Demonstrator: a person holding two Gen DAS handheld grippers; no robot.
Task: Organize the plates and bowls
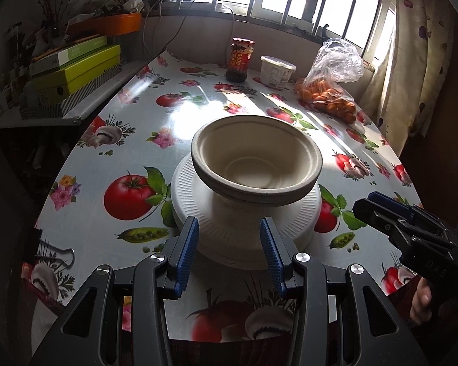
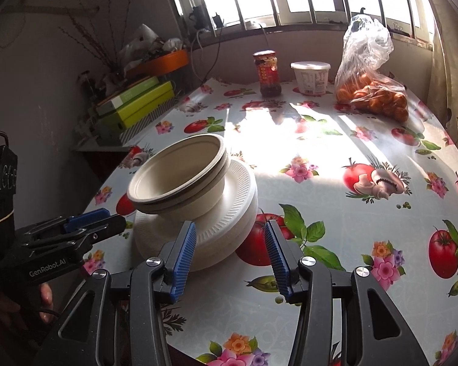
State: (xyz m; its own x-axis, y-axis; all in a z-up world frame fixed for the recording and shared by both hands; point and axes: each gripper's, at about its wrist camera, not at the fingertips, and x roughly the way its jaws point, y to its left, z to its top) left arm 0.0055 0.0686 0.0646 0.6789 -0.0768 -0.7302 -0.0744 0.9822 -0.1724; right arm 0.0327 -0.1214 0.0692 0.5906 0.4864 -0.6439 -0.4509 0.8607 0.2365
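A stack of beige paper bowls (image 1: pixel 256 158) sits nested on a stack of white ribbed plates (image 1: pixel 198 204) in the middle of the table. My left gripper (image 1: pixel 229 238) is open and empty, its blue pads just before the plates' near rim. My right gripper (image 2: pixel 230 244) is open and empty, just right of and before the same plates (image 2: pixel 229 210) and bowls (image 2: pixel 180 170). Each gripper shows in the other's view: the right one (image 1: pixel 378 207) at the right, the left one (image 2: pixel 107 222) at the left.
The table wears a tomato-print oilcloth (image 1: pixel 125 195). At its far end stand a red sauce jar (image 1: pixel 238 59), a white tub (image 1: pixel 276 71) and a plastic bag of oranges (image 1: pixel 329 91). Green boxes (image 1: pixel 76 70) sit on a shelf at the left. A binder clip (image 1: pixel 58 254) lies near the front left edge.
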